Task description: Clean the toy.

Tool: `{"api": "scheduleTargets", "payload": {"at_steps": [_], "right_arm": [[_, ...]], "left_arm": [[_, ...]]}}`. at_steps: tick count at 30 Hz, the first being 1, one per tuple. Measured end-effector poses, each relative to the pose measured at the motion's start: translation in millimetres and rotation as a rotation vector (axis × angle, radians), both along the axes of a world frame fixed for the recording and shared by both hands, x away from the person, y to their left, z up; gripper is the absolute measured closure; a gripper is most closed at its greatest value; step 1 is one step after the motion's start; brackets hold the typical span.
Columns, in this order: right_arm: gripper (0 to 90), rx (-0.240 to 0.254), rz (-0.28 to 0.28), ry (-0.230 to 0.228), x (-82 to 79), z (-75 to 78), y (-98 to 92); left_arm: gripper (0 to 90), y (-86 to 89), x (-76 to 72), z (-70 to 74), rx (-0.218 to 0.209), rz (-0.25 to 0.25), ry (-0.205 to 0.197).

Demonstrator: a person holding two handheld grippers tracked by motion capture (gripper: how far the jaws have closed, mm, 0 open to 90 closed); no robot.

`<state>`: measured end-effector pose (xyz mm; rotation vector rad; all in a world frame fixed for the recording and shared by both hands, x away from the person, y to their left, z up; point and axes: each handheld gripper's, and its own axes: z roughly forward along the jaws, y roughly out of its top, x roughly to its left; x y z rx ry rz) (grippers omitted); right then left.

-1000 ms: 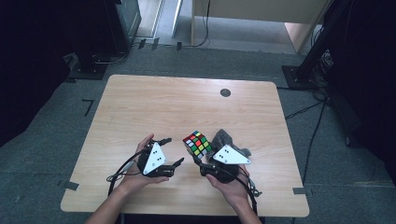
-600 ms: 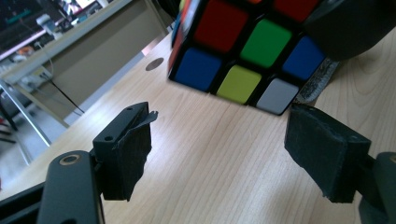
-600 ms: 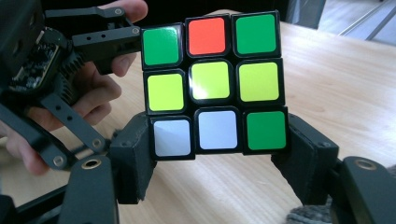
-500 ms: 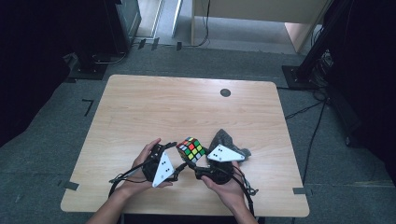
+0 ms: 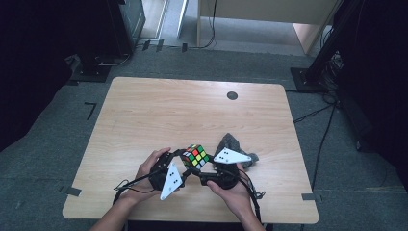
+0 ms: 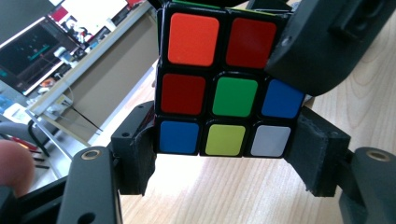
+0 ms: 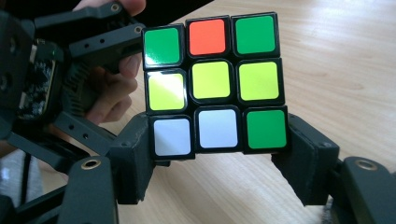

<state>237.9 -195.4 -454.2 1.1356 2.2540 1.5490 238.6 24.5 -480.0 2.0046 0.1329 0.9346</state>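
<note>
Puzzle cube (image 5: 195,156) held clear of the table (image 5: 144,115), near its 6 o'clock edge; right gripper (image 7: 218,140) clamps the cube's bottom layer to anchor it; left gripper (image 6: 225,140) jaws have just been closing and now pinch another layer, likely to twist it against that anchor; grey cloth (image 5: 232,142) lies at the cube's 3 o'clock.

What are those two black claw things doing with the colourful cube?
A person is holding a gripper in each hand and working a puzzle cube above the wooden table. The right gripper clamps the cube's bottom row. The left gripper has just been closing and now clamps a row from the other side, perhaps to twist a layer.
</note>
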Motion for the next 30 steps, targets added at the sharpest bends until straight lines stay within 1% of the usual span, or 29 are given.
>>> {"api": "scheduleTargets", "payload": {"at_steps": [4, 7, 8, 10, 13, 17, 22, 24, 26, 30], "right_arm": [[32.2, 0.036, -0.004, 0.014, 1.4, -0.5, -2.5], [31.7, 0.057, -0.017, 0.017, 1.0, 0.6, -3.0], [32.5, 0.061, -0.018, 0.018, 0.8, 0.6, -2.8], [34.1, 0.048, -0.026, 0.009, 0.0, 0.6, -2.9], [34.4, 0.042, -0.032, 0.021, 0.1, 1.4, -3.0], [34.4, 0.032, -0.035, 0.031, 0.2, 0.4, -2.3], [34.4, 0.045, -0.033, 0.032, -0.3, 1.6, -2.4], [34.5, 0.048, -0.032, 0.034, -0.4, 1.9, -2.1], [34.4, 0.047, -0.029, 0.036, -0.3, 1.7, -1.8], [34.4, 0.061, -0.023, 0.048, 0.5, 1.0, -3.0]], "left_arm": [[32.8, 0.6, -0.3, 1.5, -0.017, -0.006, 0.009], [32.8, -0.2, -0.9, 0.7, -0.015, -0.022, 0.02], [32.7, -1.2, -1.3, -0.2, -0.011, -0.017, 0.019], [32.7, -1.4, -0.4, -0.7, -0.017, -0.016, 0.033], [31.6, -2.1, 1.9, -1.3, -0.022, -0.014, 0.061], [29.8, -3.1, 3.6, -2.9, -0.011, -0.01, 0.078], [30.0, -2.3, 4.9, -1.6, -0.03, -0.013, 0.104], [30.9, -2.2, 4.8, -1.3, -0.032, -0.016, 0.109], [32.0, -2.0, 4.3, -1.5, -0.029, -0.02, 0.104], [32.5, -1.4, 3.8, -1.0, -0.027, -0.025, 0.099]]}}
